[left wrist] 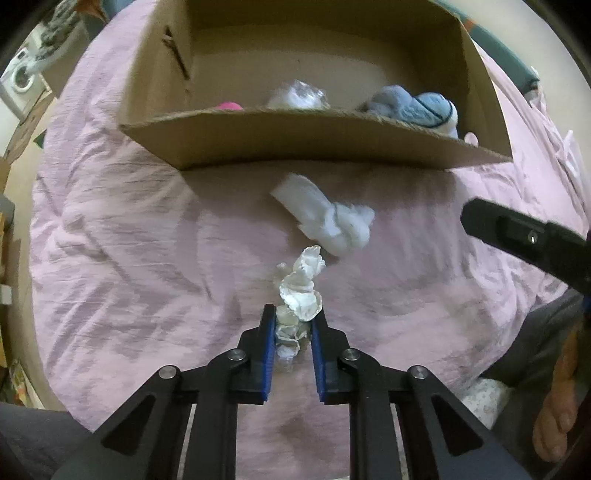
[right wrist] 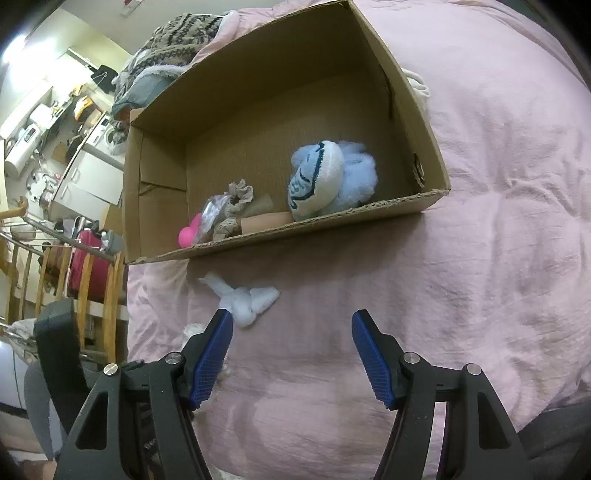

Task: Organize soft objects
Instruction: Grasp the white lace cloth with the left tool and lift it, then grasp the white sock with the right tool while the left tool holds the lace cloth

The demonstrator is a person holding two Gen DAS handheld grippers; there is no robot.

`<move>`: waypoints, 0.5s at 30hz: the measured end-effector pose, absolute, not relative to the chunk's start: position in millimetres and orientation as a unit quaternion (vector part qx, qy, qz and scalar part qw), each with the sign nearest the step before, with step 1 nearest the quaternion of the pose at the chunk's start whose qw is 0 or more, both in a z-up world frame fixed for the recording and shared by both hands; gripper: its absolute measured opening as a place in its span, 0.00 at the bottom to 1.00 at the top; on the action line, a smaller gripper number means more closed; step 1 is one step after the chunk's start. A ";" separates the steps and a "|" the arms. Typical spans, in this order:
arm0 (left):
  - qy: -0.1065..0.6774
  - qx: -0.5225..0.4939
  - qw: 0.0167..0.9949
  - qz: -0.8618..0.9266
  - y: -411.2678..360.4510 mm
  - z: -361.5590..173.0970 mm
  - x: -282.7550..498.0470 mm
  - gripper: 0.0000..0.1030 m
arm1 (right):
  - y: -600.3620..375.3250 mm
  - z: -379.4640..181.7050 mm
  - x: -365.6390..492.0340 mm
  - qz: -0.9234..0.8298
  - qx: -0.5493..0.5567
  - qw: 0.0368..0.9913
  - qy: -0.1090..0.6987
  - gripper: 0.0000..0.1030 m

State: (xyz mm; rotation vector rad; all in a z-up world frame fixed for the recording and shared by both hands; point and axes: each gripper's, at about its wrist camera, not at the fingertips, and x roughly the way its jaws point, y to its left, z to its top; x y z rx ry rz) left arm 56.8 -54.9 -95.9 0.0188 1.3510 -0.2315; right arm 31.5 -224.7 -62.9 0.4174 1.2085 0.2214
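Observation:
My left gripper (left wrist: pixel 293 314) is shut on a crumpled clear plastic bag (left wrist: pixel 301 284), which sticks out forward over the pink bedcover (left wrist: pixel 129 240). A knotted white sock (left wrist: pixel 327 218) lies just beyond it, in front of the cardboard box (left wrist: pixel 314 138). In the right wrist view the sock (right wrist: pixel 245 299) lies by the left fingertip of my right gripper (right wrist: pixel 291 319), which is open and empty. The box (right wrist: pixel 351 218) holds a blue plush toy (right wrist: pixel 328 181), a beige scrunchie (right wrist: pixel 236 201), a clear bag (right wrist: pixel 214 218) and a pink ball (right wrist: pixel 188 232).
The other gripper's black body (left wrist: pixel 524 236) reaches in at the right of the left wrist view. A patterned knit blanket (right wrist: pixel 177 33) lies behind the box. Wooden chairs (right wrist: pixel 92 273) and a red suitcase (right wrist: pixel 83 258) stand left of the bed.

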 end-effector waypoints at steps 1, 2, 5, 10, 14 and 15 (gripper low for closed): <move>0.620 0.009 0.778 -0.101 -52.5 -92.5 56.8 0.15 | -224.5 -62.8 31.4 0.103 0.194 0.797 0.562 0.69; 0.617 0.007 0.780 -0.099 -48.7 -90.1 57.6 0.15 | -224.6 -62.8 31.5 0.103 0.194 0.797 0.562 0.69; 0.606 -0.004 0.791 -0.087 -39.0 -80.1 58.4 0.15 | -224.1 -62.2 30.3 0.104 0.195 0.798 0.560 0.69; 0.586 -0.019 0.809 -0.045 -16.3 -64.2 59.6 0.15 | -219.2 -63.7 31.3 0.111 0.197 0.795 0.562 0.69; 0.587 -0.046 0.808 -0.015 4.5 -58.9 69.1 0.15 | -207.2 -70.3 38.6 0.121 0.186 0.790 0.571 0.69; 0.592 -0.058 0.804 -0.013 9.1 -60.4 70.5 0.15 | -203.4 -71.9 40.4 0.124 0.181 0.789 0.574 0.69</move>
